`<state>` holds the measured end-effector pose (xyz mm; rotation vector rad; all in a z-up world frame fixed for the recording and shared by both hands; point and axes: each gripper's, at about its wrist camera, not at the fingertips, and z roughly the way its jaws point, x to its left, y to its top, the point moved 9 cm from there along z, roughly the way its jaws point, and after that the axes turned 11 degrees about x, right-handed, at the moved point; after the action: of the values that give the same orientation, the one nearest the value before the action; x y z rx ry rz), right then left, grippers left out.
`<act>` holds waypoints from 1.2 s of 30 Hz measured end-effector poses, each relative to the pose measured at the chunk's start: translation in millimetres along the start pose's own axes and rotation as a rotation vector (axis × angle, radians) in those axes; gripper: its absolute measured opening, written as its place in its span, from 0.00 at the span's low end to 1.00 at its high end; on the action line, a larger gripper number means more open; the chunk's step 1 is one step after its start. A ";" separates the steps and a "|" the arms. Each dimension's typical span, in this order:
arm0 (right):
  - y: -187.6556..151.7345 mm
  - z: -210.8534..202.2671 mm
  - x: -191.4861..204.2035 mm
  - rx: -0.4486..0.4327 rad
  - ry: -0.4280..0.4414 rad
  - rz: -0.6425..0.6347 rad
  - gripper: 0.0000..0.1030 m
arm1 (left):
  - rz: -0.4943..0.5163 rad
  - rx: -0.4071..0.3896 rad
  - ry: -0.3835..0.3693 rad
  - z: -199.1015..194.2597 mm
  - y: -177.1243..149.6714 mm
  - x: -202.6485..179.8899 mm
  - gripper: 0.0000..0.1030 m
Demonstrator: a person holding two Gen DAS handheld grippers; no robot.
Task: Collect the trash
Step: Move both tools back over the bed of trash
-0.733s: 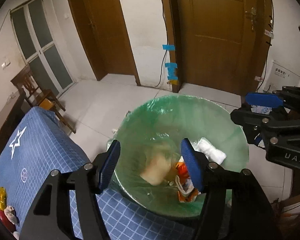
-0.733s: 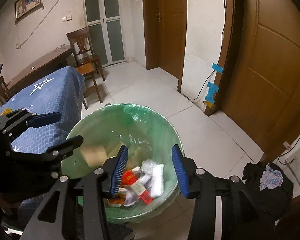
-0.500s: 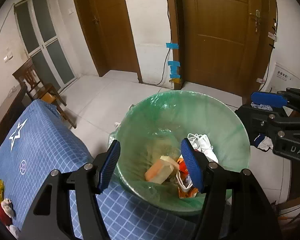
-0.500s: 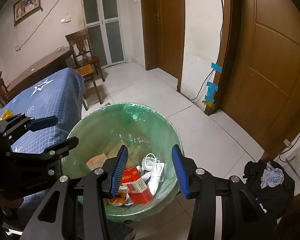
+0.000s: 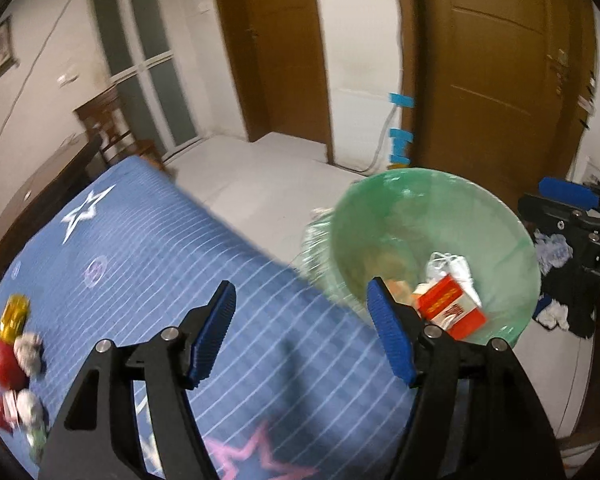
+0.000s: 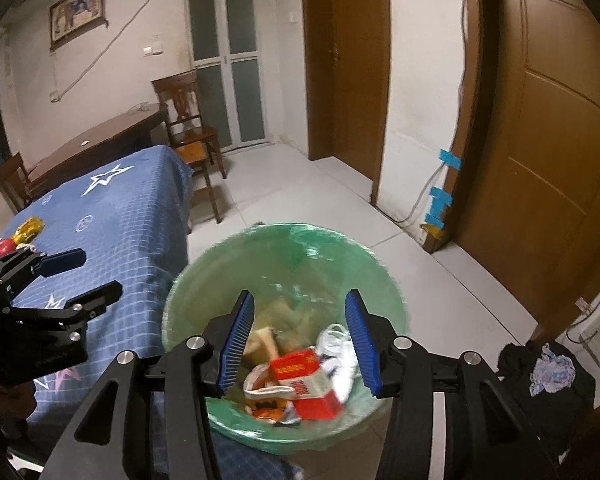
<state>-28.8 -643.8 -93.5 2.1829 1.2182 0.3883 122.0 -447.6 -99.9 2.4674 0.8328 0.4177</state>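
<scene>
1. Left wrist view: half a second ago this camera looked straight down into the bin (image 5: 432,240). Now the bin sits off to the right and the blue tabletop (image 5: 160,248) fills the middle. The view has swung away from the bin, and I judge the drop finished and the next pickup begun.

2. Same view: the left gripper (image 5: 304,332) has its jaws spread and opening wider, with nothing between them, only blue cloth below. Left of the bin, at the tabletop's far end, lie a gold wrapper (image 5: 14,318), a red ball (image 5: 4,360) and crumpled paper (image 5: 28,350). This is trash not yet collected.

3. Same view: inside the bin a red-and-white box (image 5: 452,312) lies on top of white paper (image 5: 448,266), where earlier a tan piece was falling past the jaws.

4. Right wrist view: this camera looks down into the bin (image 6: 284,272) as it did before, though the pile has changed. The red-and-white box (image 6: 300,376) now rests flat among wrappers and a white wad (image 6: 336,346).

5. Same view: the right gripper (image 6: 300,344) hangs above the bin's near side, jaws apart and opening a little more. They hold nothing, and the box shows between them only because it lies below in the bin.

6. Same view: the left gripper (image 6: 72,276) shows left of the bin over the tabletop (image 6: 112,216), toward the gold wrapper (image 6: 28,229). More trash waits there, so the task is partway done.
</scene>
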 end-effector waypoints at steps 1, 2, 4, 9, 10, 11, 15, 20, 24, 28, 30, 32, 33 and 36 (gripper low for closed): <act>1.0 1.1 8.8 -0.002 0.009 -0.011 0.48 | -0.024 0.002 0.003 -2.7 -5.3 10.1 0.63; 1.2 2.0 16.3 -0.003 0.015 -0.020 0.48 | -0.042 0.003 0.006 -4.7 -8.5 17.2 0.63; 2.4 3.8 32.8 -0.005 0.026 -0.046 0.48 | -0.086 0.002 0.010 -11.1 -17.5 34.4 0.64; 4.2 7.8 74.9 0.000 0.076 -0.100 0.48 | -0.179 -0.010 0.030 -30.7 -42.7 74.8 0.65; 4.5 8.8 86.4 0.003 0.089 -0.115 0.48 | -0.193 -0.012 0.038 -33.5 -47.5 81.4 0.65; 4.8 9.5 94.4 0.005 0.098 -0.127 0.48 | -0.207 -0.013 0.045 -37.0 -53.5 89.0 0.65; 6.6 14.7 141.1 0.021 0.154 -0.182 0.49 | -0.292 -0.023 0.079 -54.6 -80.4 126.0 0.65; 10.3 19.0 214.1 0.032 0.221 -0.286 0.51 | -0.442 -0.052 0.128 -86.9 -119.8 185.4 0.66; 11.5 16.6 283.6 0.025 0.288 -0.402 0.58 | -0.560 -0.083 0.217 -115.5 -160.2 234.4 0.69; 4.2 13.2 356.4 0.027 0.370 -0.524 0.66 | -0.670 -0.059 0.305 -129.3 -209.5 278.8 0.70; 0.4 12.1 389.0 0.044 0.419 -0.575 0.69 | -0.742 -0.040 0.321 -133.4 -235.7 299.2 0.70; -5.8 10.6 430.0 0.068 0.483 -0.651 0.73 | -0.834 -0.023 0.319 -137.2 -263.3 321.2 0.70; -9.0 10.4 451.5 0.077 0.511 -0.695 0.77 | -0.874 -0.020 0.313 -139.0 -274.3 328.9 0.70; -22.7 4.1 512.4 0.097 0.579 -0.860 0.87 | -0.960 -0.016 0.289 -143.9 -303.5 344.9 0.70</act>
<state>232.5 -204.0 -129.2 1.4272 2.3659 0.5998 179.3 30.5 -103.1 1.7133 1.9522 0.4013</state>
